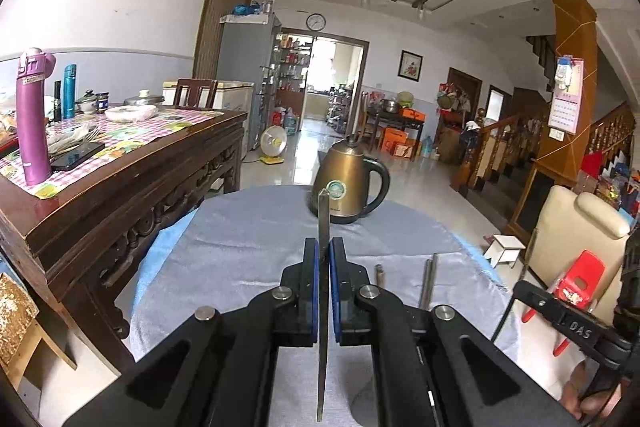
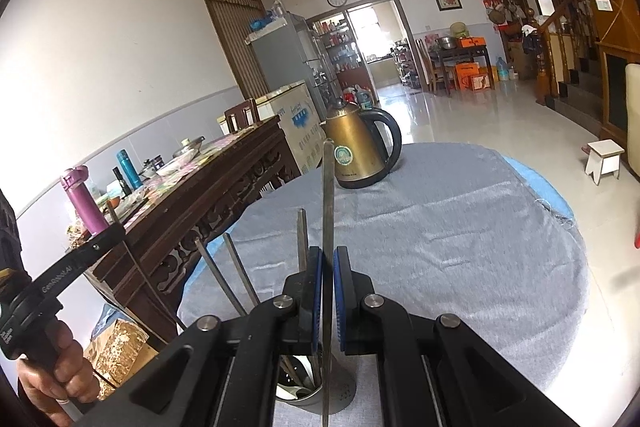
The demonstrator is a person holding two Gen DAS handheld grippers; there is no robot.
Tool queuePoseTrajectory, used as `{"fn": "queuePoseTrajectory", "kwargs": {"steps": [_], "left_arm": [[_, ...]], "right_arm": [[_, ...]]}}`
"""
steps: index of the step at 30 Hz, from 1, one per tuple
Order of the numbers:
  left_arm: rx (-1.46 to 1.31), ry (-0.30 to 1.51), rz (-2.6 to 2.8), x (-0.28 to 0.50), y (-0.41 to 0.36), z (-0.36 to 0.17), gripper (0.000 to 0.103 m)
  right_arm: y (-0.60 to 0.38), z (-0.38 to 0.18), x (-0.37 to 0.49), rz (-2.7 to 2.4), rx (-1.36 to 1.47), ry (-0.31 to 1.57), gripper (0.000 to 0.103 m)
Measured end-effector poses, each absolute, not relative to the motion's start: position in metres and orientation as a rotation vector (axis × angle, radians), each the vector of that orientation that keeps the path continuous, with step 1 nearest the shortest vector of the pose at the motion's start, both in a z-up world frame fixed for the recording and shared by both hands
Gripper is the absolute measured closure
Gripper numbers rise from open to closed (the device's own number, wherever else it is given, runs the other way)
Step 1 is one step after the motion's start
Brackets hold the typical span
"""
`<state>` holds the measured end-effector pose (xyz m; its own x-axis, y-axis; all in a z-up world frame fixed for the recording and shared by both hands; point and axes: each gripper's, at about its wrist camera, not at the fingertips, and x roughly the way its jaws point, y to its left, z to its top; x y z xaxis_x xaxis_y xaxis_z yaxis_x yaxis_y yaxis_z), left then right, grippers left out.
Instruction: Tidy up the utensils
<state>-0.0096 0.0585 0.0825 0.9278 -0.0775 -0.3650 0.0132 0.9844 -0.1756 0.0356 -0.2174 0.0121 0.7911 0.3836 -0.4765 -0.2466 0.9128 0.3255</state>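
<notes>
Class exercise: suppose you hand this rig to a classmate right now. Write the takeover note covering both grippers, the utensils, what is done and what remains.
Left gripper: shut on a flat metal utensil handle.
Right gripper: shut on a second flat metal utensil.
Metal holder stands on the grey cloth just below the right gripper, with several utensils already upright in it. Gold kettle stands at the far edge.
Done: some utensils are in the holder.
Left: place both held pieces; neither is released yet.

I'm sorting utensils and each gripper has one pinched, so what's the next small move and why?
Probably lift both a little higher. The right gripper and left gripper each clamp a thin metal utensil, whose lower end seems barely clear of the holder.
</notes>
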Motion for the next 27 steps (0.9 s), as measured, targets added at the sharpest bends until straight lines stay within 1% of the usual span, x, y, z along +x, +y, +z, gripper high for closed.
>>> {"fn": "queuePoseTrajectory", "kwargs": {"steps": [9, 27], "left_arm": [[-0.191, 0.351, -0.091, -0.024, 0.053, 0.095, 0.098], [-0.197, 0.314, -0.135, -0.039, 0.043, 0.11, 0.098]], "right_arm": [[-0.221, 0.019, 0.03, 0.316, 0.26, 0.517, 0.096], [-0.216, 0.025, 0.025, 0.307, 0.255, 0.48, 0.096]]}}
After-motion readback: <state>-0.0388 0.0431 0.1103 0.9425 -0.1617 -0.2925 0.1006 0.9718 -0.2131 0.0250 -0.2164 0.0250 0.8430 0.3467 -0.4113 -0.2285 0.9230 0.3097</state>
